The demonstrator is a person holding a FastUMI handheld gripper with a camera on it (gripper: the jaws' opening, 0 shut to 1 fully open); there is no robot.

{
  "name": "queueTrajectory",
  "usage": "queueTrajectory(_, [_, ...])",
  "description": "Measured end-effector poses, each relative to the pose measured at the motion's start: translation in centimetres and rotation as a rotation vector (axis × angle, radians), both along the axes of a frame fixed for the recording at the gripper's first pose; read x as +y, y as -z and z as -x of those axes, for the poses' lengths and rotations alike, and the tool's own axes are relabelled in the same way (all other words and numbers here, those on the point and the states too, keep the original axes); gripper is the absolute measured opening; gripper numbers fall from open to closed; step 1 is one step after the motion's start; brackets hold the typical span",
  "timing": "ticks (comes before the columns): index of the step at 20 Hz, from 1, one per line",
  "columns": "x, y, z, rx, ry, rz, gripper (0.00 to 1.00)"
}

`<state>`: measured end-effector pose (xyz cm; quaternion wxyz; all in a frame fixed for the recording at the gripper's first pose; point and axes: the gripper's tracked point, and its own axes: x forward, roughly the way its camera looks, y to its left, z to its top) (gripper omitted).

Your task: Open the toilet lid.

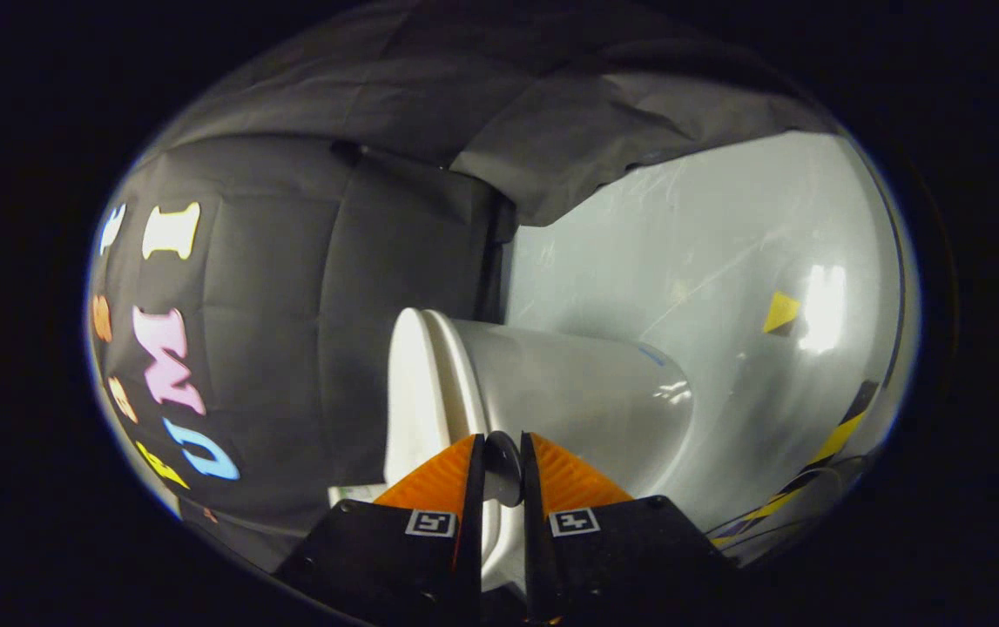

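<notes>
Both orange fingers [438, 477] of the gripper [502, 453] pinch the glossy white toilet lid [416, 383] edge, toilet [577, 392] tilted sideways.

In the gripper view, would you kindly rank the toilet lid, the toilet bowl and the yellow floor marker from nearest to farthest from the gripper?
1. Toilet lid: its edge between the gripper fingers.
2. Toilet bowl: just beyond the fingers.
3. Yellow floor marker: far beyond the bowl.

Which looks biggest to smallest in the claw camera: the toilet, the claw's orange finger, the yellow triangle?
1. Toilet
2. Orange finger, though it sits right by the camera, so it looks bigger than it is
3. Yellow triangle

The claw grips the toilet's edge.
</notes>
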<state>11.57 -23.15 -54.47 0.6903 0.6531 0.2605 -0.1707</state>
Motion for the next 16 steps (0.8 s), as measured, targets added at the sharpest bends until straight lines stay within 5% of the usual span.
queueTrajectory(2, [-0.1,-1.0,-0.1,-0.067,0.012,-0.016,0.25])
queueTrajectory(4, [0.1,-1.2,-0.3,-0.062,0.020,-0.044,0.06])
queueTrajectory(10, [0.1,-1.6,-0.1,-0.064,0.007,-0.019,0.06])
queueTrajectory(16, [1.0,-6.1,-1.0,-0.075,-0.087,0.187,0.06])
